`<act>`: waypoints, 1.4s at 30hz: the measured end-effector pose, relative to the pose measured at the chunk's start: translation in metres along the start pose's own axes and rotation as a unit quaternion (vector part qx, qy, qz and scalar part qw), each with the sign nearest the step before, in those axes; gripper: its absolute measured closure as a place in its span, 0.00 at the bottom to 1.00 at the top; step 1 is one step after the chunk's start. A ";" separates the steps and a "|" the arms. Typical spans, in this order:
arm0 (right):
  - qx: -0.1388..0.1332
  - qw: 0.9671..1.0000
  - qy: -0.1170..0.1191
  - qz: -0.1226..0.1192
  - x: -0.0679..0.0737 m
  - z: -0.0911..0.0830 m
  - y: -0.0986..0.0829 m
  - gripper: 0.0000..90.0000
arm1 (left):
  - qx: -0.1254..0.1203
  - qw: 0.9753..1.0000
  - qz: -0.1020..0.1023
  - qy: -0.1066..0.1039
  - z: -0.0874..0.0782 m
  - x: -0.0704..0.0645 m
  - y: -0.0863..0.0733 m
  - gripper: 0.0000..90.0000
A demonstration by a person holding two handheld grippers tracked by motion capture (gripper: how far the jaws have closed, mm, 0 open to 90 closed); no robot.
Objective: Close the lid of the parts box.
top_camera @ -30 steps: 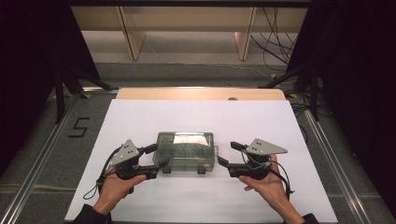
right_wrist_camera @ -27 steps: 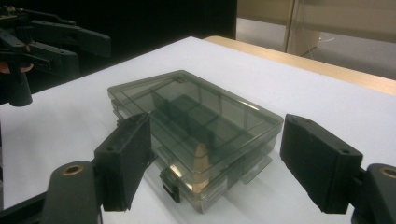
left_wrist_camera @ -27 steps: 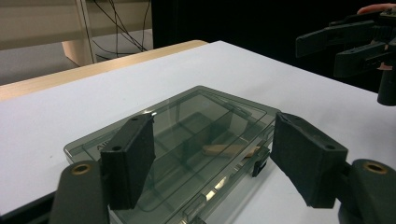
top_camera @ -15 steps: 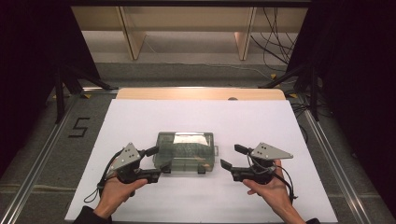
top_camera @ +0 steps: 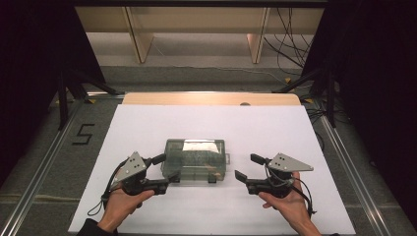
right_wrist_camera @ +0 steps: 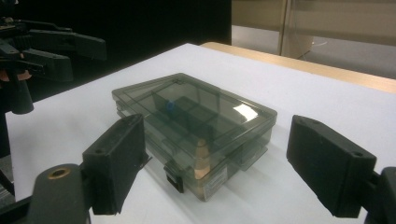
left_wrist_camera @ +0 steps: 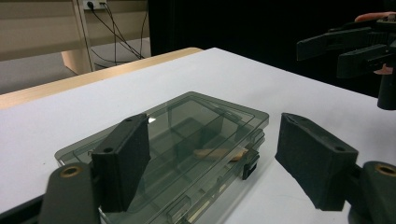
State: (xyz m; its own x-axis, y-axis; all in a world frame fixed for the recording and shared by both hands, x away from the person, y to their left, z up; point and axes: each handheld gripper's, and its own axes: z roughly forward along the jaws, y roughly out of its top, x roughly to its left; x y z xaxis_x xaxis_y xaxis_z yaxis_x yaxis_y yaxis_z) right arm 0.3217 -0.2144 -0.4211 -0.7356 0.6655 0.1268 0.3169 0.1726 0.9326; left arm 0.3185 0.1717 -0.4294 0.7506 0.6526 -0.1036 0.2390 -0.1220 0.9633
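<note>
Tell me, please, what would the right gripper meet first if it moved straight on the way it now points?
Most likely the smoky clear plastic box: the right gripper has open jaws aimed at the box's near end, with bare white table between. Exact depth is unclear.

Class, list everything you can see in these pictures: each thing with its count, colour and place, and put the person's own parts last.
Compartment box: one, smoky clear plastic, lid closed, lying flat on the white sheet between the two grippers.
Small items in the box: a tan piece and a blue one, in separate compartments.
White sheet: one, covering the table.
Table edge: one, pale wood, far side of the sheet.
Left gripper: one, black with grey plate, jaws open, at the box's left end.
Right gripper: one, black with grey plate, jaws open, right of the box and apart from it.
Hands: two, left hand, right hand, each holding a gripper.
</note>
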 end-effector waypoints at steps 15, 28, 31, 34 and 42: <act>-0.002 1.000 -0.006 0.008 -0.002 -0.009 -0.006 0.21 | 0.000 1.000 0.000 0.000 -0.001 -0.001 -0.001 0.25; 0.000 1.000 -0.008 0.014 0.000 -0.016 -0.007 0.21 | -0.004 1.000 -0.003 -0.002 -0.001 -0.003 -0.001 0.23; -0.001 1.000 -0.011 0.011 0.000 -0.017 -0.008 0.21 | -0.004 1.000 -0.005 0.000 -0.001 -0.004 -0.002 0.23; -0.005 1.000 -0.011 0.009 0.000 -0.017 -0.008 0.21 | -0.006 1.000 -0.005 -0.002 -0.001 -0.004 -0.002 0.23; 0.001 1.000 -0.009 0.010 0.002 -0.019 -0.008 0.21 | -0.006 1.000 -0.006 -0.001 -0.001 -0.004 -0.002 0.23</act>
State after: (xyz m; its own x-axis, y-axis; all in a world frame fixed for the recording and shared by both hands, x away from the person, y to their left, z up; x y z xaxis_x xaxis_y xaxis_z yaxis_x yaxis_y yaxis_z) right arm 0.3064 -0.2285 -0.4223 -0.7184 0.6815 0.1397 0.3328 0.1602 0.9293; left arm 0.3143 0.1702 -0.4301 0.7494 0.6520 -0.1158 0.2405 -0.1050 0.9650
